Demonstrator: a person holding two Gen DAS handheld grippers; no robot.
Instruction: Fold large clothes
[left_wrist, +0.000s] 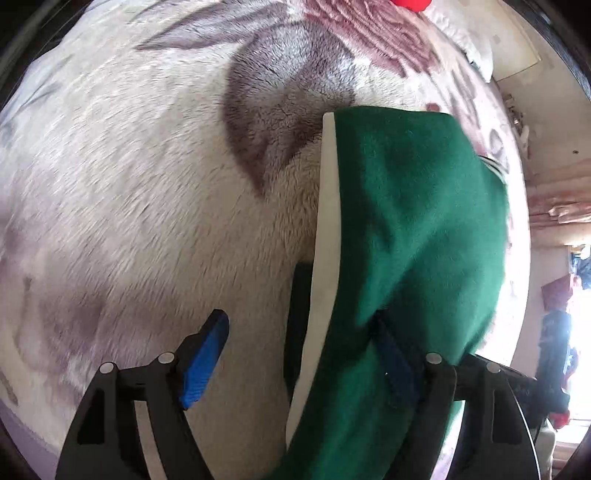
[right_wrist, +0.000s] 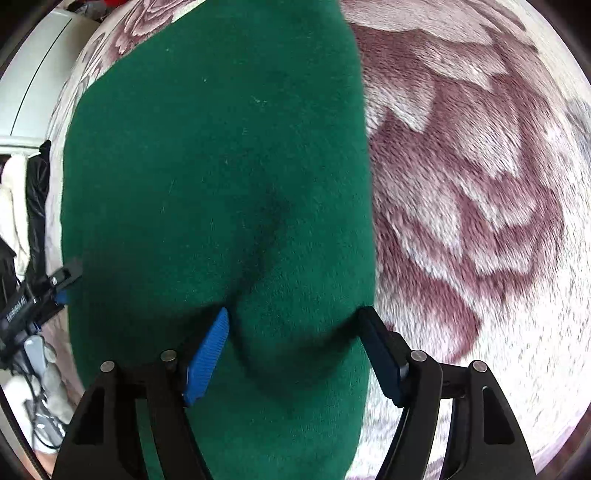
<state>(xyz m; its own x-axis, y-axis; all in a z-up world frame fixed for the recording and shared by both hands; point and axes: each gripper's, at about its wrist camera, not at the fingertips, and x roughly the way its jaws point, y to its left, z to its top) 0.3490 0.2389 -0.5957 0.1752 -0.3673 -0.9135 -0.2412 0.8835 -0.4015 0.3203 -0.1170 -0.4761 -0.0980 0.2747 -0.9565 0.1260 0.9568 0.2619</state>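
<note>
A dark green fleece garment (left_wrist: 417, 221) with a white band (left_wrist: 327, 229) along its left edge lies on a plush cream blanket (left_wrist: 129, 184) with mauve flowers. My left gripper (left_wrist: 301, 325) stands open above it. Its left blue pad (left_wrist: 207, 358) is over bare blanket, and the green cloth drapes across its right finger (left_wrist: 397, 369). In the right wrist view the green garment (right_wrist: 221, 166) fills the left half over the flowered blanket (right_wrist: 480, 184). My right gripper (right_wrist: 293, 314) is open, a soft ridge of green cloth loose between its blue pads (right_wrist: 208, 358). The left gripper (right_wrist: 33, 302) shows at that view's left edge.
A red object (left_wrist: 410, 3) and a pale pillow (left_wrist: 476, 44) sit at the blanket's far end. The bed's edge runs down the right of the left wrist view, with floor and a bright window beyond. White furniture (right_wrist: 33, 74), hanging clothes (right_wrist: 22, 192) and cables crowd the right wrist view's left side.
</note>
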